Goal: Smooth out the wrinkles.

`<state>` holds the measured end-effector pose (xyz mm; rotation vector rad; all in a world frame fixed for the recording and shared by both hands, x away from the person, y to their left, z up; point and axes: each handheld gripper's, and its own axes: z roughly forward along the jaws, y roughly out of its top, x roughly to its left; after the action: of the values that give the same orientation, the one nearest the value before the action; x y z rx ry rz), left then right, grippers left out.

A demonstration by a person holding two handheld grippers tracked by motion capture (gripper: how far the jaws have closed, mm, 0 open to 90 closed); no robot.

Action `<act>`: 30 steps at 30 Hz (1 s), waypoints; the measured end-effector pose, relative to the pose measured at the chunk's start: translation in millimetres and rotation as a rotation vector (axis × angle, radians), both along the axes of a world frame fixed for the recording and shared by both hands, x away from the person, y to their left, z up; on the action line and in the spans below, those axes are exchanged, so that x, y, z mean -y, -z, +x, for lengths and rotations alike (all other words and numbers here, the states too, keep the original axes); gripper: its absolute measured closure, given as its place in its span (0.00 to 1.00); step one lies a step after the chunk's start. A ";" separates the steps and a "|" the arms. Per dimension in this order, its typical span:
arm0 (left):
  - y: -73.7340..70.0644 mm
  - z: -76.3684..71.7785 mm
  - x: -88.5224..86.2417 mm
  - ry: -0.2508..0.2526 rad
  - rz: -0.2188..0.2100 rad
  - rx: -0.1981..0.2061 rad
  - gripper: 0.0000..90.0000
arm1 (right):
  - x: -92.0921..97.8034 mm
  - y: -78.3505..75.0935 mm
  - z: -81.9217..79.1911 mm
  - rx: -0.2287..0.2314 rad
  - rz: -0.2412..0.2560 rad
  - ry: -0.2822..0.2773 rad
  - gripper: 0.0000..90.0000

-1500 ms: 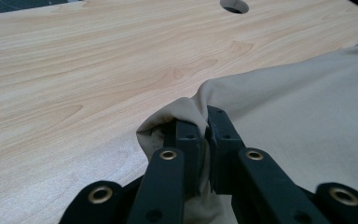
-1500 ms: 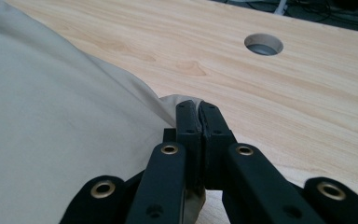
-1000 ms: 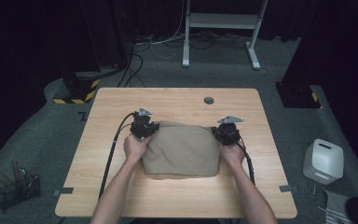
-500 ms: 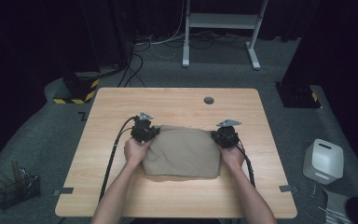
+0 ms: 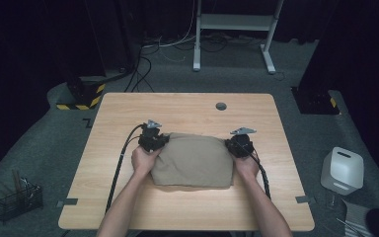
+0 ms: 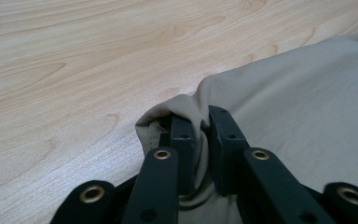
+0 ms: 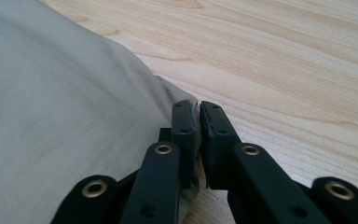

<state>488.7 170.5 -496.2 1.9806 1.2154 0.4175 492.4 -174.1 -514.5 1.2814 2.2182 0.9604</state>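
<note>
A wooden table point(image 5: 187, 106) stands on grey carpet point(image 5: 54, 123) before dark curtains point(image 5: 39, 39).

Overhead light is falling evenly on the wooden table point(image 5: 187, 108), while the surrounding floor and black curtains are sinking into dimness. The high view is looking soft and slightly grainy. In both gripper views, the nearest black jaws are blurring, and the wood grain is staying sharp.

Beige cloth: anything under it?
The beige cloth lies on the wooden table, both far corners pinched by the left claw and right claw. Beneath is covered.
</note>
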 end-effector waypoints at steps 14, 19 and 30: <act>-20.6 -10.2 -22.8 -0.083 -0.035 0.039 0.50 | 18.3 -20.1 -6.3 0.054 0.091 0.070 0.65; -39.9 -22.2 -31.0 -0.076 -0.068 0.103 0.46 | 14.9 -39.6 -17.4 0.110 0.122 0.032 0.64; -29.8 -40.2 22.9 0.113 -0.054 0.079 0.42 | -35.8 -34.5 -28.8 0.088 0.137 -0.134 0.62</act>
<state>448.5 147.7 -466.4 1.9570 1.0499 0.3979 463.6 -138.3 -480.0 1.1355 2.2260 1.2137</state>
